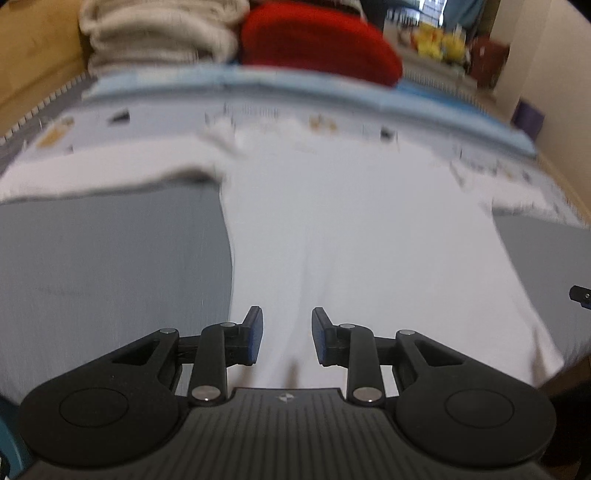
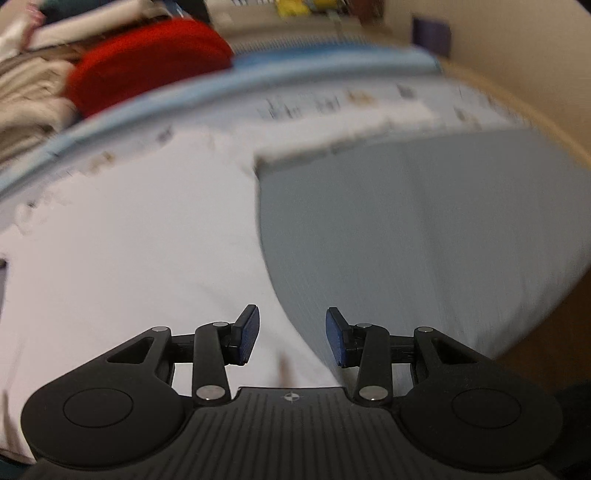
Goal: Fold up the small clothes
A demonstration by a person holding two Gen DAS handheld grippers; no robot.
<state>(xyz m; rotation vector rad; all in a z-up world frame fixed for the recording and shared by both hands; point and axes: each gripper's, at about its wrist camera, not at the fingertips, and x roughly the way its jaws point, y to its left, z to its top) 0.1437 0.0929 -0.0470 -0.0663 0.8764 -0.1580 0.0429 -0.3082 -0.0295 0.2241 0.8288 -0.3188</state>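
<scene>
A white T-shirt (image 1: 351, 229) lies flat on a grey mat (image 1: 110, 258), its sleeves spread to both sides at the far end. My left gripper (image 1: 287, 336) hovers above the shirt's near hem, open, with nothing between its blue pads. In the right wrist view the same white T-shirt (image 2: 129, 240) fills the left half, and its right edge runs down to the grey mat (image 2: 424, 229). My right gripper (image 2: 292, 338) is open over that right edge near the hem, holding nothing. Both views are blurred.
Behind the shirt lies a light blue printed sheet (image 1: 258, 107) with a blue border. Beyond it sit a red garment (image 1: 317, 40) and a stack of folded beige clothes (image 1: 159, 33). A wooden floor (image 2: 546, 354) shows past the mat's right edge.
</scene>
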